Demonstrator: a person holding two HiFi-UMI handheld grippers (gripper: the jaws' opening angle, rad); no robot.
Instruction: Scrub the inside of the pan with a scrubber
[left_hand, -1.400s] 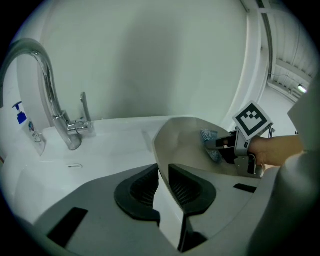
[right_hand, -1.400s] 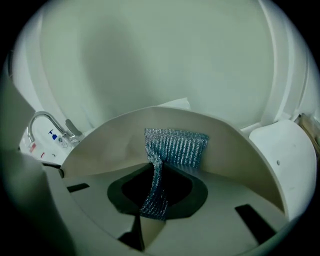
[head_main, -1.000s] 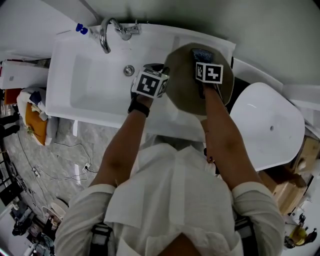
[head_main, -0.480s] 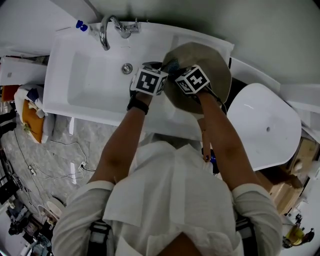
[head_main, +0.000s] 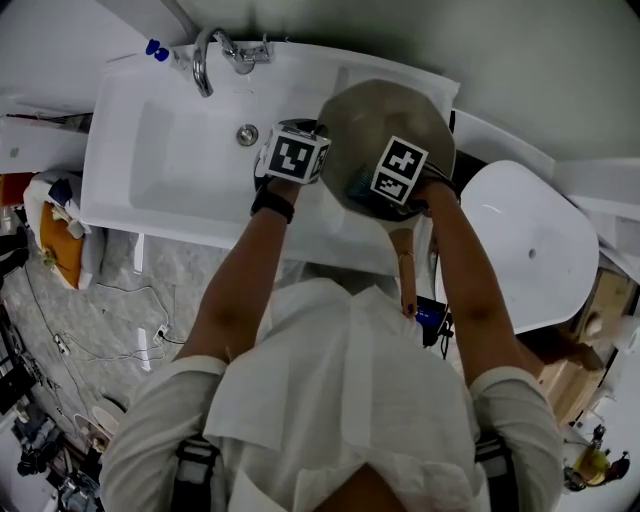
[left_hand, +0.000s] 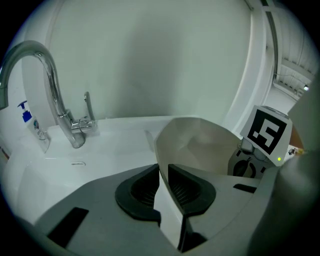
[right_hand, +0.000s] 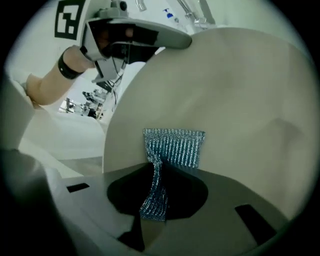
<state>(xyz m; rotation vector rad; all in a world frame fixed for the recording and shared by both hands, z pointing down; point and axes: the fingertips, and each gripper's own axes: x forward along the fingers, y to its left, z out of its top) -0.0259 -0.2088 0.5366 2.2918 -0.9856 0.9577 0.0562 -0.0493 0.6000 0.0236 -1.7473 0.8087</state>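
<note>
Sink and tap sit furthest left: a white rectangular sink (head_main: 150, 150) with a curved chrome tap (head_main: 205, 60) at its back edge. Next comes the left gripper (left_hand: 164, 187), its jaws pinched on the thin rim of the round beige pan (head_main: 385, 120), which is tipped up over the sink's right end with its wooden handle (head_main: 403, 275) pointing back toward the person. Further right, the right gripper (right_hand: 155, 200) is clamped on a blue-green woven mesh scrubber (right_hand: 175, 147), whose free end lies flat against the pan's inner face. To scrub well from here, I judge that the left grip should stay firm so the pan does not swing, while the right presses the mesh flat and works in overlapping strokes across the whole inside, including the curve below the rim. Pressing too hard could twist the rim out of the left jaws.
</note>
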